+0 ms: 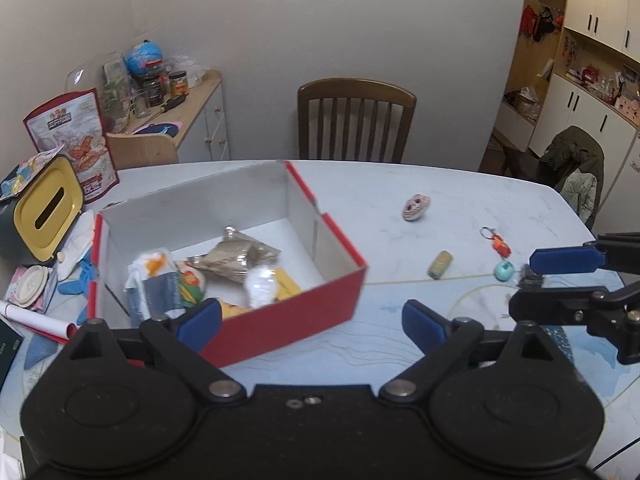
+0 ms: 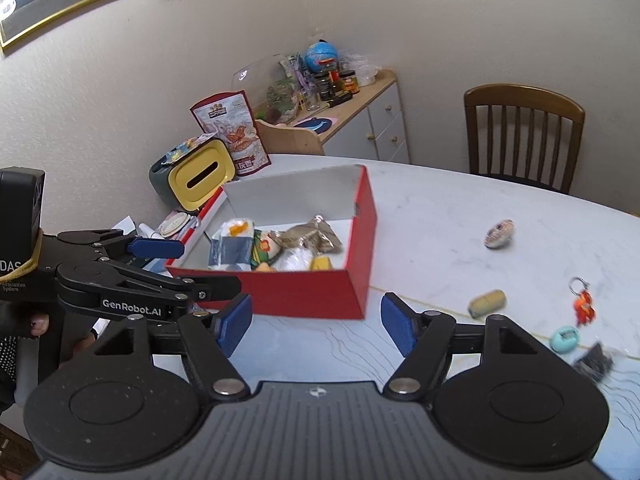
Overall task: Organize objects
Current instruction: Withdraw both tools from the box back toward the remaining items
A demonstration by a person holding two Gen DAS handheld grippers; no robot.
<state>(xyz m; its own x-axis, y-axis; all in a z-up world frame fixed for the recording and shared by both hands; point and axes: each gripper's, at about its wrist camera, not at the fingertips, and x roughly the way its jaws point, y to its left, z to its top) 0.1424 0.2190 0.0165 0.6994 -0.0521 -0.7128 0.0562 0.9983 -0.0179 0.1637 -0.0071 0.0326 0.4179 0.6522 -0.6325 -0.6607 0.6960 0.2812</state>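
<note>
A red box (image 1: 296,312) (image 2: 320,292) with a white inside holds several snack packets (image 1: 232,260) (image 2: 308,240). Loose on the white table to its right lie a round patterned toy (image 1: 416,207) (image 2: 499,234), a yellow capsule (image 1: 439,265) (image 2: 486,303), an orange keychain (image 1: 499,242) (image 2: 583,306), a teal round item (image 1: 503,271) (image 2: 565,339) and a dark small item (image 1: 530,278) (image 2: 595,361). My left gripper (image 1: 312,326) is open and empty at the box's near wall. My right gripper (image 2: 316,326) is open and empty, just in front of the box; it also shows in the left wrist view (image 1: 532,282).
A yellow-lidded tissue holder (image 1: 44,216) (image 2: 200,174), a red-edged snack bag (image 1: 76,140) (image 2: 232,132) and small clutter stand left of the box. A wooden chair (image 1: 356,120) (image 2: 524,136) is behind the table. A side cabinet (image 1: 196,112) (image 2: 360,112) carries jars and a globe.
</note>
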